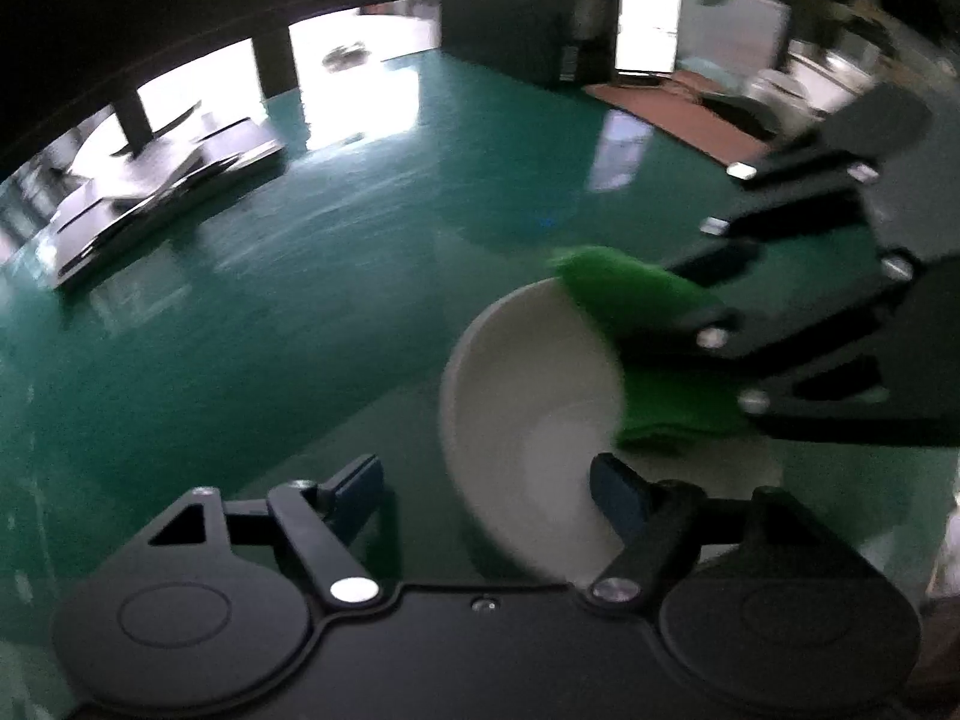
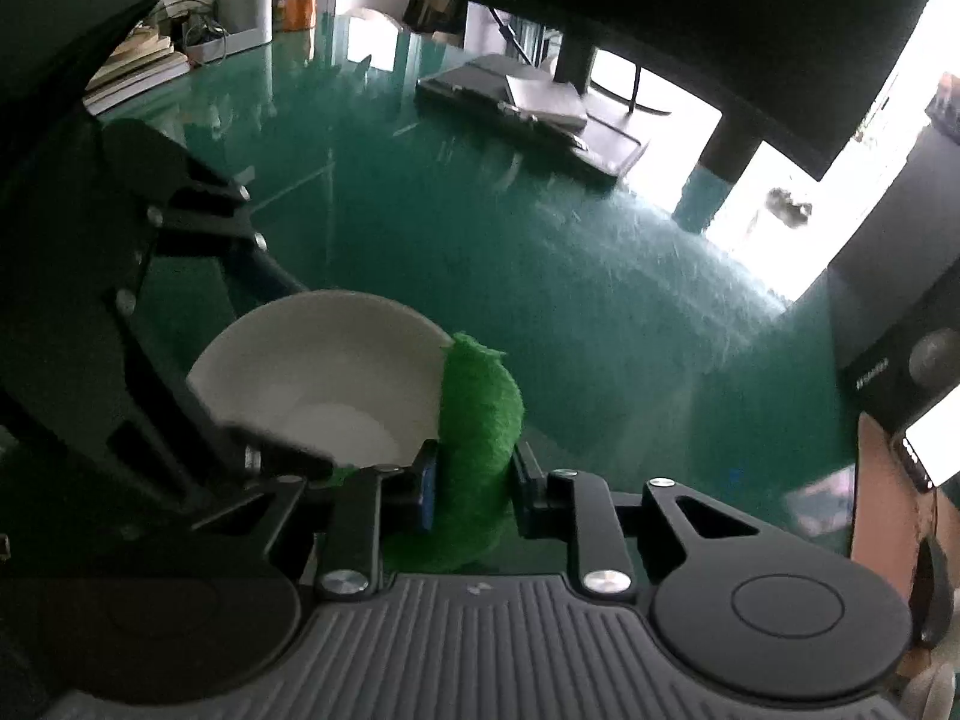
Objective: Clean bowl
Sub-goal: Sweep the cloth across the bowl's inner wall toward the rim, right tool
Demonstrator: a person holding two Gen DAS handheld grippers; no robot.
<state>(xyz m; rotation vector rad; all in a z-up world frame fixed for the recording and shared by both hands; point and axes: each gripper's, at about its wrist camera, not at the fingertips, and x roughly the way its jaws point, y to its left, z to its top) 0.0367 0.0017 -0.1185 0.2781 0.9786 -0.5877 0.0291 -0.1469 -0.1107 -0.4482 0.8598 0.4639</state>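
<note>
We take the bowl (image 2: pixel 312 372) as our landmark: it sits white and tilted on the green table (image 2: pixel 600 312), its mouth turned toward us so the inside can be reached. Nearest us, just right of the bowl, our right gripper (image 2: pixel 471 480) has its jaws pinching a folded green cloth (image 2: pixel 480 414), squeezed tight so the wad stays stiff enough to scrub; the cloth stands against the bowl's right rim. On the bowl's left side, our left gripper (image 1: pixel 486 480) has its jaws spread wide, one finger inside the bowl near its wall and the other outside it; whether the pads press the wall we cannot tell, but we judge it is there to steady the bowl against the wiping. Beyond the bowl, well apart, lies a dark laptop (image 2: pixel 528 108), and farther left of it a grey container (image 2: pixel 243 15).
</note>
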